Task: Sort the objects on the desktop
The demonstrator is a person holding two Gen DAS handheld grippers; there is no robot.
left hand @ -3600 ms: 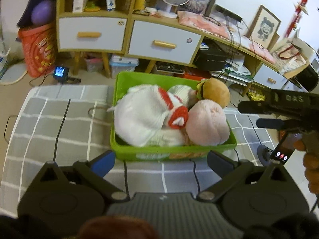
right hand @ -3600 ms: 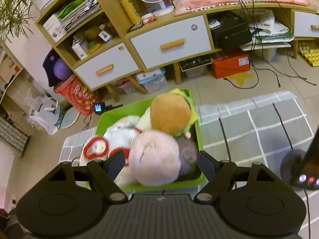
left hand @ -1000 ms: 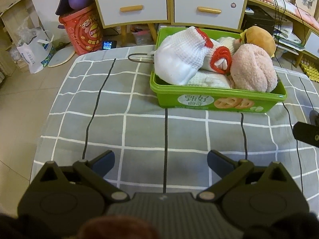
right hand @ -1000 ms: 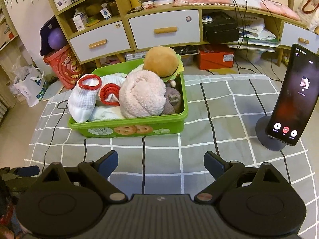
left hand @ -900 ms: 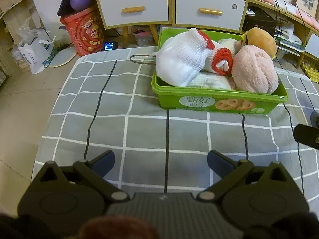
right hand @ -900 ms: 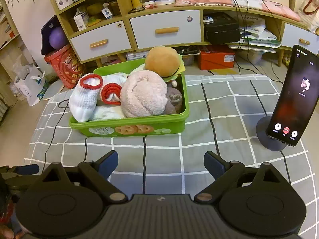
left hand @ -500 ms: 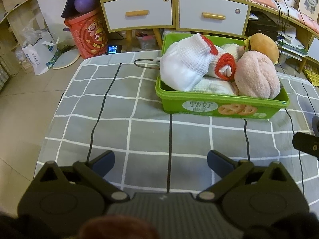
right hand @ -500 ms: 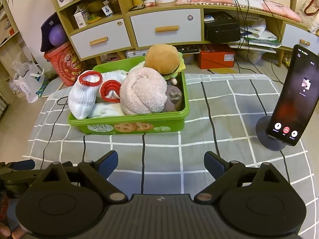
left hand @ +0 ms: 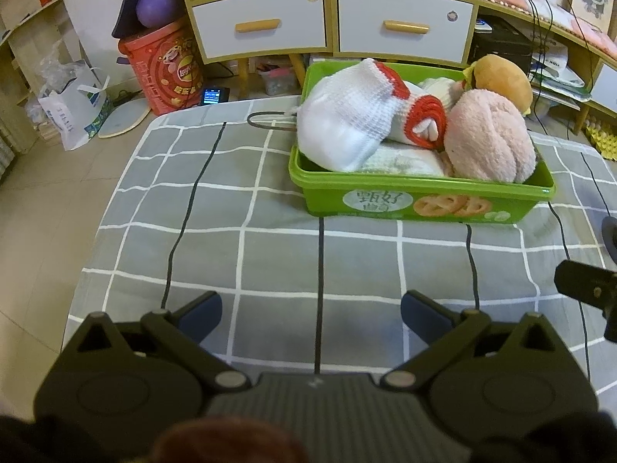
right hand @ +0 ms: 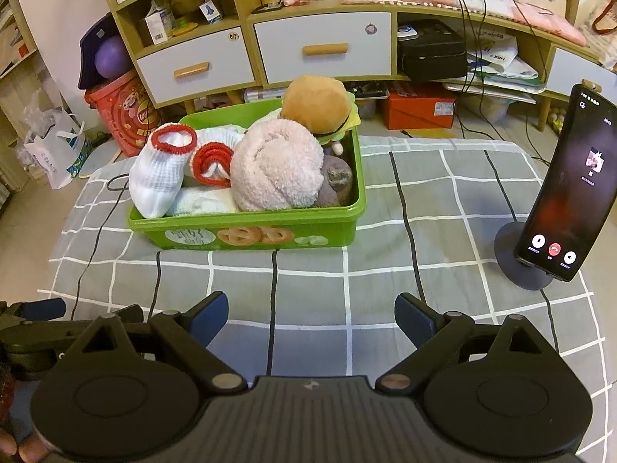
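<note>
A green plastic bin stands on the grey checked tablecloth. It is piled with white socks with red cuffs, a pink fluffy roll, a plush hamburger and a small grey-brown item. My left gripper is open and empty, well short of the bin. My right gripper is also open and empty, held back from the bin's front wall.
A phone on a round stand is upright at the right of the table. Behind the table are a wooden cabinet with white drawers, a red snack tub and a white bag on the floor.
Both grippers have drawn back and away from the bin, from right over it to the near side of the table. Both stay open and empty; the bin's contents have not moved.
</note>
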